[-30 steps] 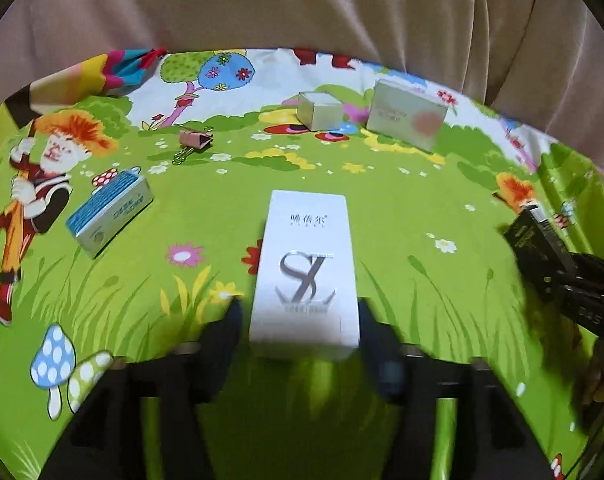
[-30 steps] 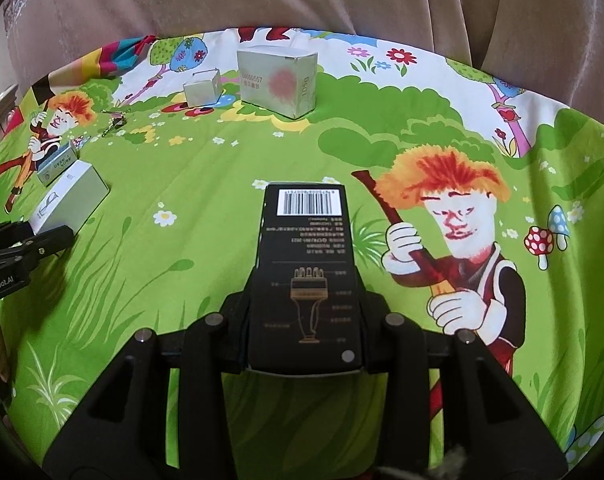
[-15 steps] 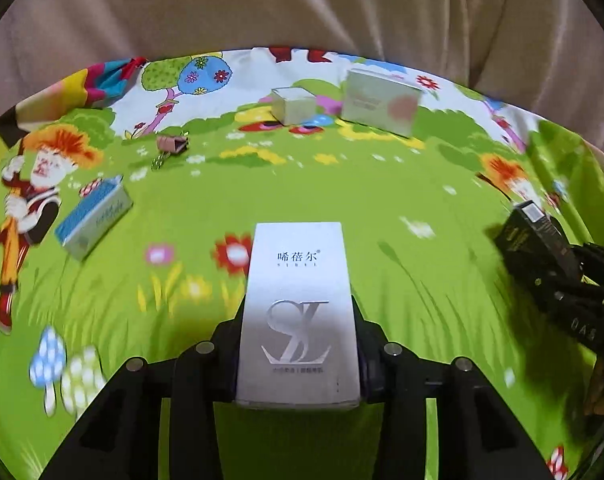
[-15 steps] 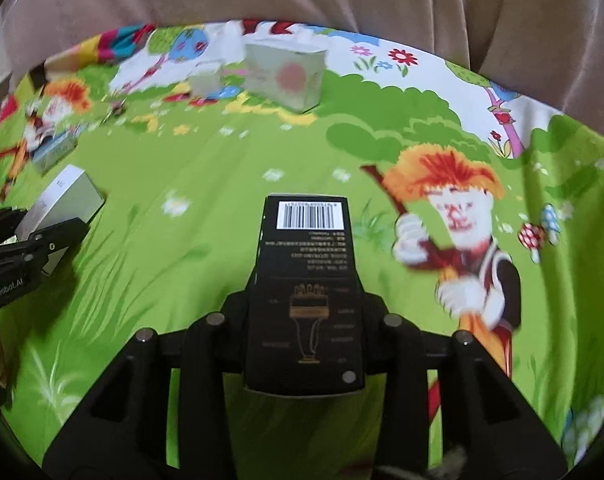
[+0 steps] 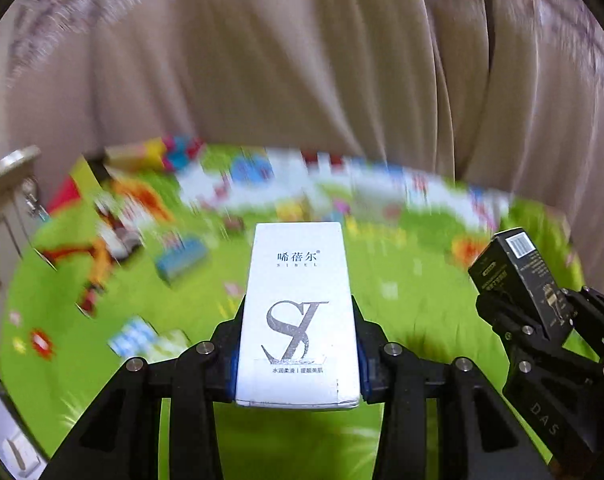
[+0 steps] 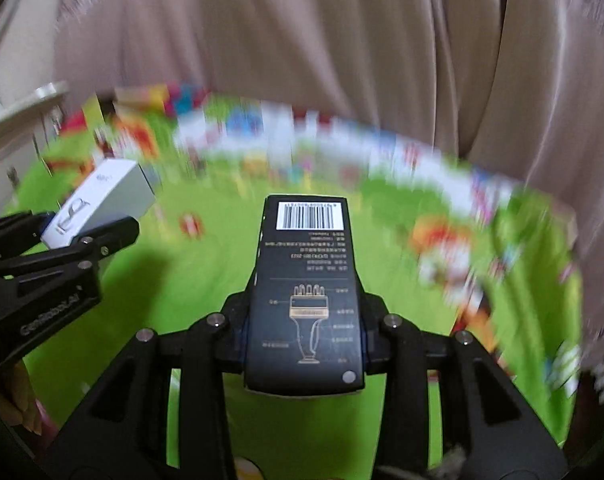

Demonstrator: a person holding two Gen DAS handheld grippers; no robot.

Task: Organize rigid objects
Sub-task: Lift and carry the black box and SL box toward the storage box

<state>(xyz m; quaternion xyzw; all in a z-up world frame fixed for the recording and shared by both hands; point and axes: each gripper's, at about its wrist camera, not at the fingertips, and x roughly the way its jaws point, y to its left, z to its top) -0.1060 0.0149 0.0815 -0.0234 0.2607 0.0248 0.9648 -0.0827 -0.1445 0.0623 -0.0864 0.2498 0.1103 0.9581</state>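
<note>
My left gripper is shut on a tall white box with a large S logo, held lifted off the green cartoon cloth. A black box with a barcode on top sits clamped in my right gripper, also raised above the cloth. In the left wrist view the right gripper and its black box show at the right edge. At the left of the right wrist view are the left gripper and the white box.
The cloth is heavily blurred; a small blue and white box lies left of centre and other small boxes smear along the far edge. A beige curtain hangs behind. A pale cabinet stands at the left.
The left jaws closed on the white box, which was lying on the cloth. Both grippers then rose and tilted up with their boxes, so the curtain now fills the upper view.
</note>
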